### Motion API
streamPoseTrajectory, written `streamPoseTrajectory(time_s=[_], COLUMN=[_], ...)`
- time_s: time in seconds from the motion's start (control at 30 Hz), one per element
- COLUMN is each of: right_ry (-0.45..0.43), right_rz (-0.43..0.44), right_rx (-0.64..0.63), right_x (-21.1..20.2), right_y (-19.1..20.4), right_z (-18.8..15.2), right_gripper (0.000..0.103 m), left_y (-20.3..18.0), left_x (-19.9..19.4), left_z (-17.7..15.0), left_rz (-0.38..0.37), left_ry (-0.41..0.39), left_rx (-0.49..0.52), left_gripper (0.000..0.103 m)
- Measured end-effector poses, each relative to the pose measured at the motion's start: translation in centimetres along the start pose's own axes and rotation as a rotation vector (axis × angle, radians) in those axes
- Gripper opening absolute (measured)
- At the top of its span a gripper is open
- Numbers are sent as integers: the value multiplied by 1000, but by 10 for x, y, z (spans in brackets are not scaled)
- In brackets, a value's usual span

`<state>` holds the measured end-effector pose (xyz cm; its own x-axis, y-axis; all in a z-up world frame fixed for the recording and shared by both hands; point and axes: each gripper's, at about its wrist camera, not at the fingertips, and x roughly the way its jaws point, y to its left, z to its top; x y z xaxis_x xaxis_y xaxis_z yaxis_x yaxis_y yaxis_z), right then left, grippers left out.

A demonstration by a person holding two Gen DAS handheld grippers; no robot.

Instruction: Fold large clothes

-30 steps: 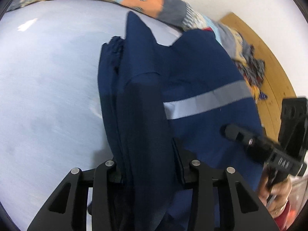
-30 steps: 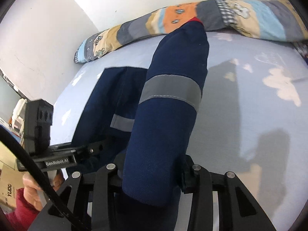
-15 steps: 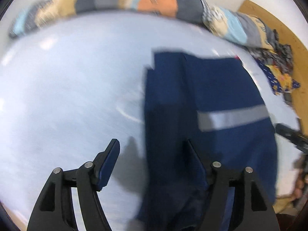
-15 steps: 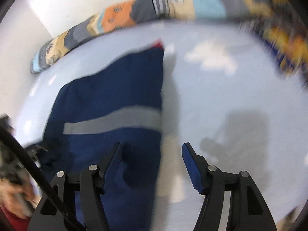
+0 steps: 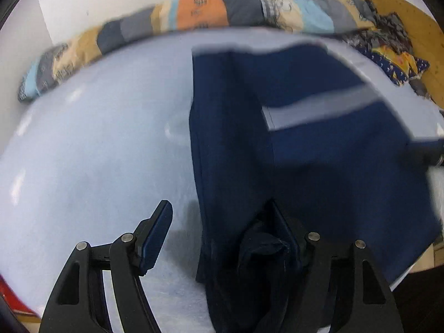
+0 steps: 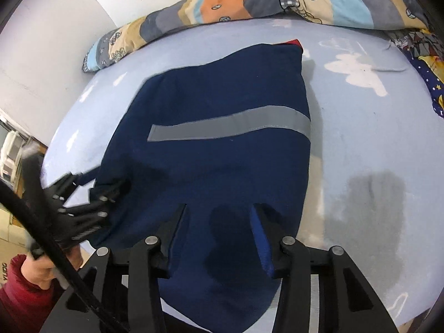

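Note:
A navy garment (image 5: 333,152) with a grey reflective stripe (image 5: 319,108) lies folded on the pale blue bed sheet (image 5: 97,152). My left gripper (image 5: 219,208) is over its near left edge with the jaws opening. The left pad stands clear over the sheet, and a fold of fabric sits by the right finger. In the right wrist view the garment (image 6: 222,166) lies flat, with the stripe (image 6: 230,127) across it. My right gripper (image 6: 218,208) hovers over its near end, jaws closing, pads apart, with fabric beneath them. The left gripper (image 6: 75,208) shows at the garment's left edge.
A patchwork quilt (image 6: 222,8) is rolled along the far edge of the bed against the white wall. A wooden headboard (image 5: 416,14) and a patterned cloth (image 5: 394,61) are at the far right. A hand in a red sleeve (image 6: 36,272) holds the left gripper.
Both grippers were shut on lifted folds of the garment and have let go. The garment now lies flat on the bed. Both grippers have sunk toward its near end.

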<state>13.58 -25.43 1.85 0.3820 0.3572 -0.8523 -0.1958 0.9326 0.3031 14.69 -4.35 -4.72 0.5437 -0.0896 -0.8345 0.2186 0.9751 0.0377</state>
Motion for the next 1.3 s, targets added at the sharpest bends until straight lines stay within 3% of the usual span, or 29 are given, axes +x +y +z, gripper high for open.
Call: streamPoseTrajectory(time_s=[0.13, 0.27, 0.37, 0.53, 0.67, 0.87, 0.93, 1.03, 1.3], right_ry=[7, -49, -76, -89, -53, -71, -103, -148, -109], right_rz=[-16, -4, -77, -142, -143, -158, -132, -165, -152], right_rx=[-15, -15, -28, -25, -11, -44, -65, -117, -73], right_x=[1, -15, -18, -5, 14, 4, -13, -30, -27], right_y=[10, 12, 11, 0, -7, 6, 16, 34, 42], right_z=[1, 5, 7, 13, 17, 14, 4, -17, -84], right_gripper=[45, 46, 46, 46, 51, 56, 56, 56, 56], left_y=[8, 16, 10, -18, -32, -38, -43, -52, -65], left_x=[-9, -54, -57, -27, 18, -2, -17, -35, -37], left_z=[8, 26, 39, 35, 27, 20, 13, -1, -43], left_rz=[-10, 76, 102, 45, 93, 160, 173, 174, 146], left_ry=[-18, -210, -259, -193, -69, -154, -196, -243, -221], left_rx=[-40, -39, -26, 18, 43, 57, 79, 86, 48], left_gripper=[78, 80, 82, 86, 87, 89, 89, 89, 89])
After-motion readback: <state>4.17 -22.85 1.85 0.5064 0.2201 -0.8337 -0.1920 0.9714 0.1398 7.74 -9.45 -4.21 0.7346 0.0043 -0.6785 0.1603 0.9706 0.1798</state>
